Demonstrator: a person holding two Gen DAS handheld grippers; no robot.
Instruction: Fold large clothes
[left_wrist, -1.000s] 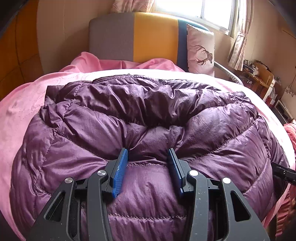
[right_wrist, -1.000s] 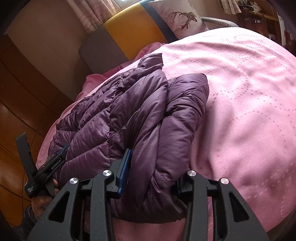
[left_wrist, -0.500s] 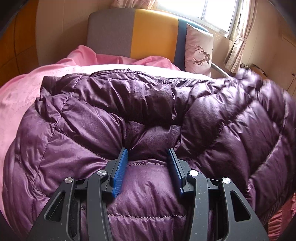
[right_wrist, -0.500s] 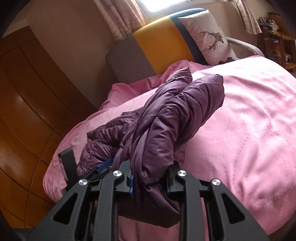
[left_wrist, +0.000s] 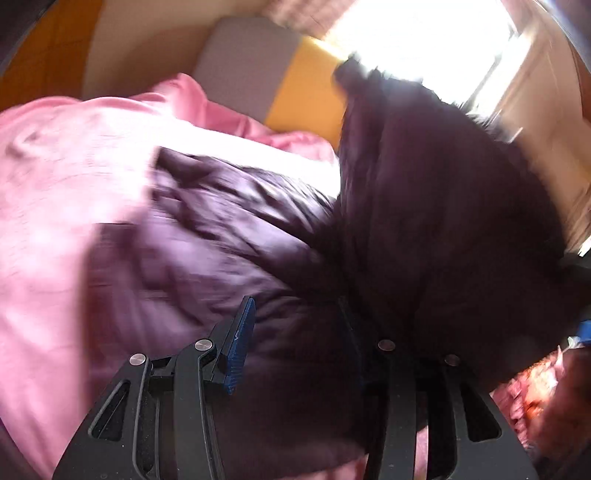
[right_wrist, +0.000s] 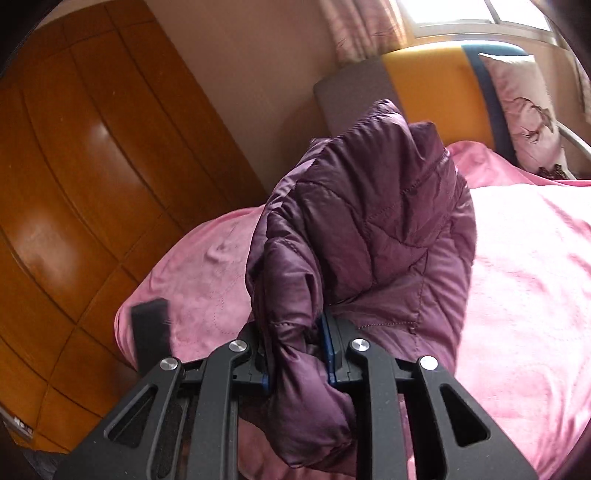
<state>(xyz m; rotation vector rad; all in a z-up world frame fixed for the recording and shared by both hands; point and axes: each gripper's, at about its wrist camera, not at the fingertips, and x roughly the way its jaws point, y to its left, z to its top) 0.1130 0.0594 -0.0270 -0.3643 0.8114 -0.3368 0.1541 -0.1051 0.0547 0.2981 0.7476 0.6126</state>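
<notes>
Two claws hold the purple puffer jacket (right_wrist: 362, 236) above a bed spread with a pink cover (right_wrist: 535, 280), and both grips look thin for so bulky a garment. In the right wrist view the right claw (right_wrist: 299, 354) has just been closing and now stands narrow, its blue pads pinching a bunched fold of the jacket's edge, with the padded cloth billowing up and over the fingers. In the left wrist view the left claw (left_wrist: 295, 347) stands about half wide with quilted cloth filling the gap between its fingers; the picture is badly smeared, so I take this for a grip, though I cannot see the far pad press. One half of the jacket lies on the bed beyond the left claw, and the other half rears up dark against the window, seemingly on its way across for a fold. The risks come from the slippery shell and the springy filling: a fold pinched this thinly may slide out of the right claw as the weight swings, and the raised half would then drop in a heap. A fast sweep could also drag the lower half askew on the smooth cover, leaving the edges unmatched, or trap air so the fold puffs open.
</notes>
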